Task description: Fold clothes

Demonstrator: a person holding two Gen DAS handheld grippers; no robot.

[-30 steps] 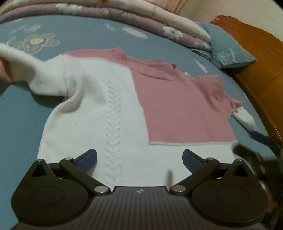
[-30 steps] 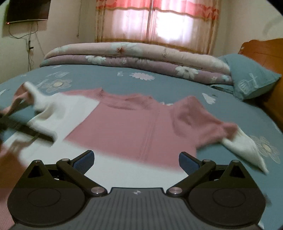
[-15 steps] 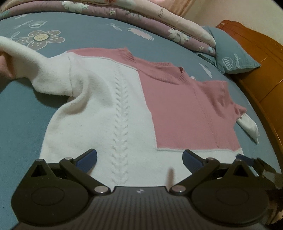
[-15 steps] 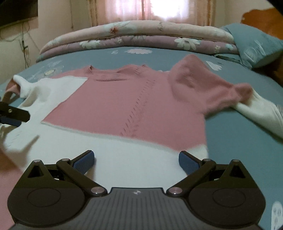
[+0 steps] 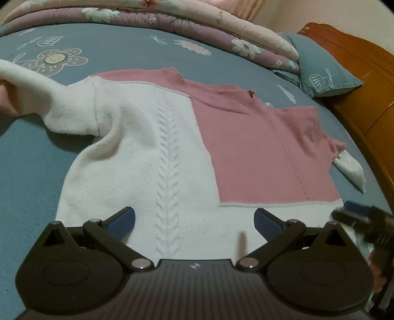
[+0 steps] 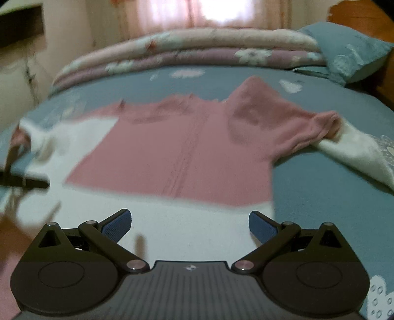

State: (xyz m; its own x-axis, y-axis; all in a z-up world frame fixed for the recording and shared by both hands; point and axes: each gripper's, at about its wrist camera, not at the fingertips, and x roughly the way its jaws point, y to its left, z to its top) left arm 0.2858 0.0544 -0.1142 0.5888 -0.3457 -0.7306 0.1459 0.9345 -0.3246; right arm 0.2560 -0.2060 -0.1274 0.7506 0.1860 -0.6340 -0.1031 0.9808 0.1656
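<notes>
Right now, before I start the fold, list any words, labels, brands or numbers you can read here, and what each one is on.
No readable text in either view.
Quilt: a short line of script, too small and tilted to read.
Pillow: faint script beside its flower drawing, too small to read.
Left gripper: a small white logo mark on its body, no letters.
Right gripper: the same mark, no letters.
Sweater: no label visible.

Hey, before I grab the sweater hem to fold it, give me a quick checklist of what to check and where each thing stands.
1. Left gripper open, empty: ok.
2. Right gripper open, empty: ok.
3. Both over the sweater at the white hem: ok.
4. Body lies flat: ok.
5. Left sleeve tucked in: not ok, it sticks out.
6. Right sleeve tucked in: not ok, it sprawls on the bed.
</notes>
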